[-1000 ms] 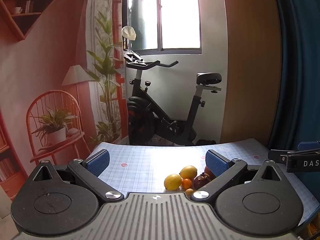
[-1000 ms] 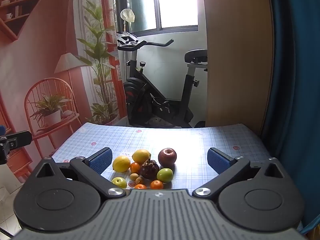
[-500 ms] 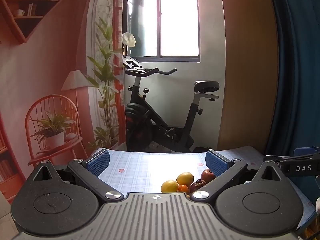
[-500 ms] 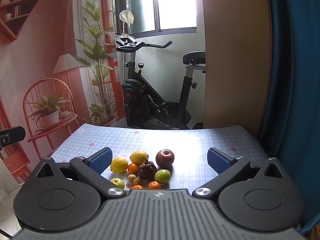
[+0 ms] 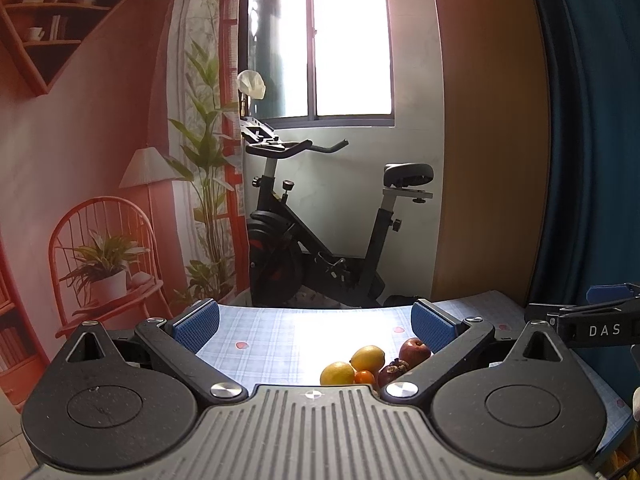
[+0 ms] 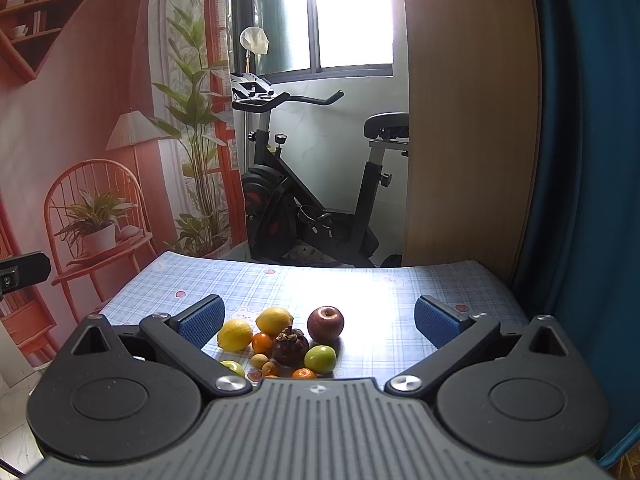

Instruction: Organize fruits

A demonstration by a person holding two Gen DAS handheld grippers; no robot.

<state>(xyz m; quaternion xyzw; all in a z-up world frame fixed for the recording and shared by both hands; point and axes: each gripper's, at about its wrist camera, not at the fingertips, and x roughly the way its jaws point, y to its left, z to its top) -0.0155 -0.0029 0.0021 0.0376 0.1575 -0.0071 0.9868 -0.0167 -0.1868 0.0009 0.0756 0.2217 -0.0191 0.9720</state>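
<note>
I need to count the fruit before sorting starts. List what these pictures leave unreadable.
- Right wrist view: the green fruit at the left is half behind the right gripper's finger; the orange is cut by the gripper body, so the front row cannot be counted.
- Left wrist view: the mangosteen and red apple sit partly behind the left gripper's finger; nearer fruit is hidden.
- Left wrist view, bottom right corner: orange shapes, unidentifiable.

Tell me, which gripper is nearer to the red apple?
Right, probably. The right gripper faces the red apple centrally; for the left gripper, the apple sits off beside its right finger.
</note>
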